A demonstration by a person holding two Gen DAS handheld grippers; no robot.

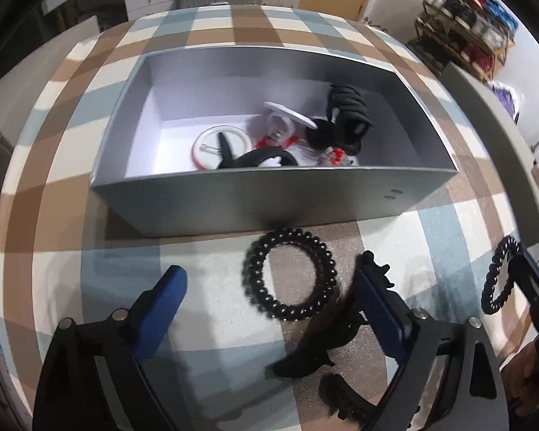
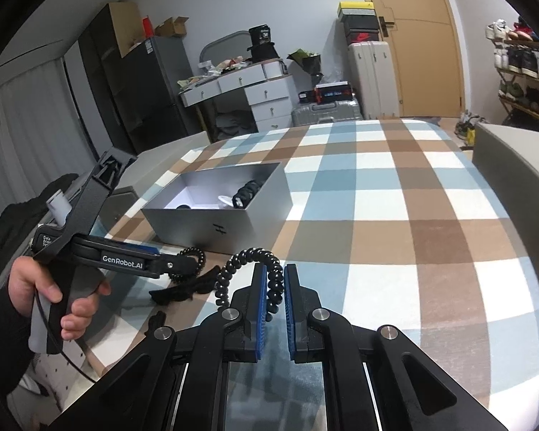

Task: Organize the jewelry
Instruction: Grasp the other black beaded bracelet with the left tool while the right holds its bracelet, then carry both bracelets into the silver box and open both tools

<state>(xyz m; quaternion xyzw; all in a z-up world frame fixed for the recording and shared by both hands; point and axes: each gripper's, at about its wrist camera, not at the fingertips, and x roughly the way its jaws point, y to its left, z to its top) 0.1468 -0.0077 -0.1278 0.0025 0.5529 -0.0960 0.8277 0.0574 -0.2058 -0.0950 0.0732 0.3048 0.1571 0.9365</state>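
The left claw [image 1: 269,294], released and straddling a black spiral hair tie [image 1: 291,274] on the checked bed [image 1: 431,230] just near of the grey box [image 1: 255,197], should clench squarely on the coil, while the right claw [image 2: 272,287] grasps a second spiral tie [image 2: 249,269] to drop in.

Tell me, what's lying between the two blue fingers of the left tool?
In the left wrist view, a black spiral hair tie lies flat on the checked cloth between the open left tool's fingers, just before the grey box.
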